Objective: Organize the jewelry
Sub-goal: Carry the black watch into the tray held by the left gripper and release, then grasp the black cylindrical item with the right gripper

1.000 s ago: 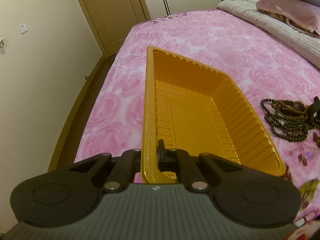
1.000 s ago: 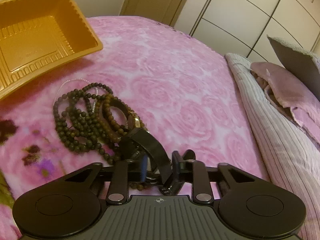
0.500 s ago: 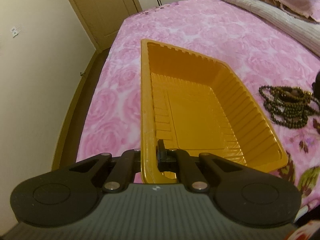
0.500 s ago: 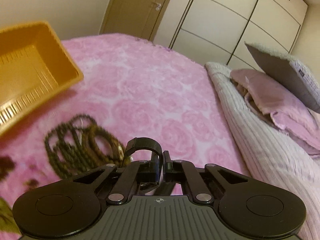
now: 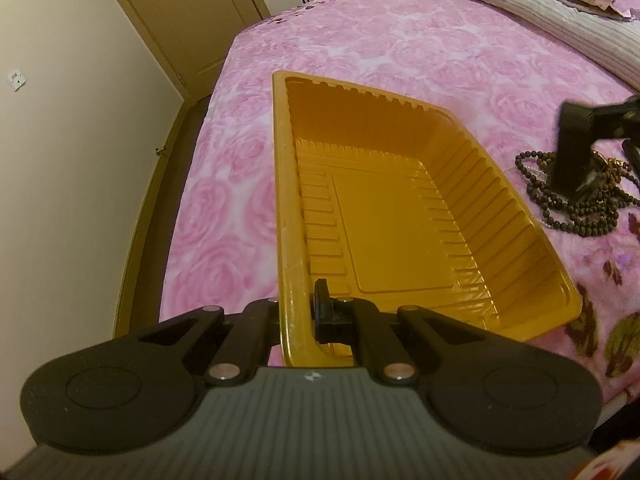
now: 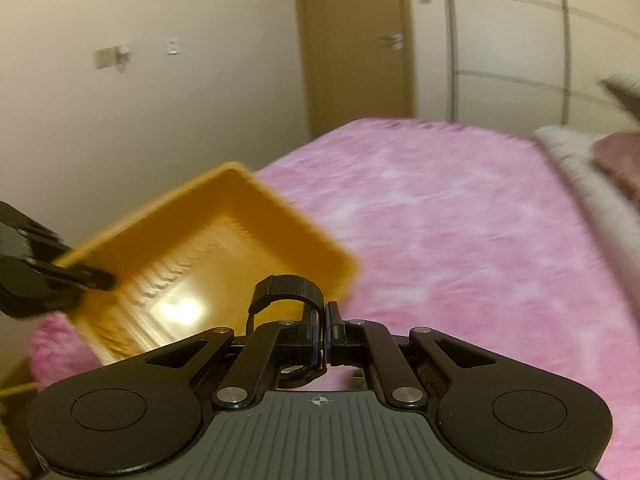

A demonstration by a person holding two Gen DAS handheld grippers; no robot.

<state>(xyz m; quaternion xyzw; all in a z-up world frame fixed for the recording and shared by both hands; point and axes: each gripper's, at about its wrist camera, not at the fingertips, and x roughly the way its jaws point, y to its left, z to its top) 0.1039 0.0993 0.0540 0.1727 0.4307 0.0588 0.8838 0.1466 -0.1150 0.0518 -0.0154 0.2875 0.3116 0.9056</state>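
Warm, dim indoor light. Left wrist view sharp; glossy orange plastic tray (image 5: 384, 216) shows soft sheen, no hard shadows. Right wrist view motion-blurred: tray (image 6: 224, 248) smeared, bright glare spot on its floor. Fisheye bends walls beyond tray, corners vignetted.

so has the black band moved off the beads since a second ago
Yes: the black band, clamped in the right gripper, is lifted off the beads toward the tray.

No readable text, label, brand or number on any surface in either view.
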